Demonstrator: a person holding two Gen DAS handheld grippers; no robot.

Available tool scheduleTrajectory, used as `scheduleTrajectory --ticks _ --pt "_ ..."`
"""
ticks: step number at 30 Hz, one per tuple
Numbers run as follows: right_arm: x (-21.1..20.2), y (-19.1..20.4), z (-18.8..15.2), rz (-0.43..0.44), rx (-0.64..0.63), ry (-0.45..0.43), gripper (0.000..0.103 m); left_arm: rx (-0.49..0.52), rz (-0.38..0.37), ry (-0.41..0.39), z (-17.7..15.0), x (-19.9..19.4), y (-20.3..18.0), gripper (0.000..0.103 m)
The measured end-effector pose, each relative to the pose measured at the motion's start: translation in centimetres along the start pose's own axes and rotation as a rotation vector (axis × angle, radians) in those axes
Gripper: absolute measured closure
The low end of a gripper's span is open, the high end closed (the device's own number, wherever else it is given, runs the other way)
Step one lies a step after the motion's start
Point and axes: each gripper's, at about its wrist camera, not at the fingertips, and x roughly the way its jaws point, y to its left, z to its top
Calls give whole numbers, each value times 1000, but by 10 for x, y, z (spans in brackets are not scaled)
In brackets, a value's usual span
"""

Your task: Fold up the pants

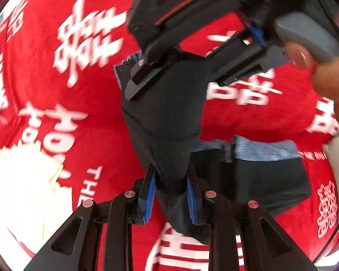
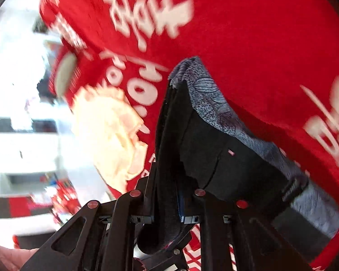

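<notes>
Both tools have hold of the dark black fabric pants with the grey-blue patterned waistband, lifted above the red plush cloth with white printed characters. The left black two-finger gripper with blue pads is clamped on a bunched fold of the pants, cloth squeezed between its pads. Just beyond that fold, the right black two-finger gripper comes in from above, the person's hand on its grey handle; from its own camera its fingers are pressed onto a thick layered edge of the pants. The waistband trails down onto the red cloth. A crumpled cream-white cloth lies on the red cloth beside the pants
</notes>
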Motion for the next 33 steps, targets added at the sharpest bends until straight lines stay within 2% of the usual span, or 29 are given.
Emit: scheduleTrajectory --ticks 5,11,16,20,24,27,28,29,30,33 --pt "-76 -47 -60 124 88 -183 87 156 -56 -12 1 -21 -65 77" --pt "-141 -119 -141 250 215 -381 87 350 -93 -4 -6 -29 -156 77" --pt "-163 -185 -193 308 323 -492 87 511 -100 35 -22 -13 -229 77" --pt "-160 -248 -232 352 430 -544 87 631 -78 118 -46 16 -273 77" --pt "-132 -302 -259 370 541 -538 87 700 -32 201 -71 47 -289 76" --pt "-111 -322 -269 404 583 -530 87 746 -12 209 -82 53 -289 71" --pt "-109 -325 -271 409 590 -531 87 764 -19 207 -84 52 -288 65" --pt "-106 -328 -273 409 595 -531 87 768 -28 210 -86 51 -288 54" --pt "-104 -330 -275 406 602 -532 87 765 -36 215 -86 49 -285 49" --pt "-104 -330 -274 357 620 -522 81 733 -79 223 -81 34 -270 47"
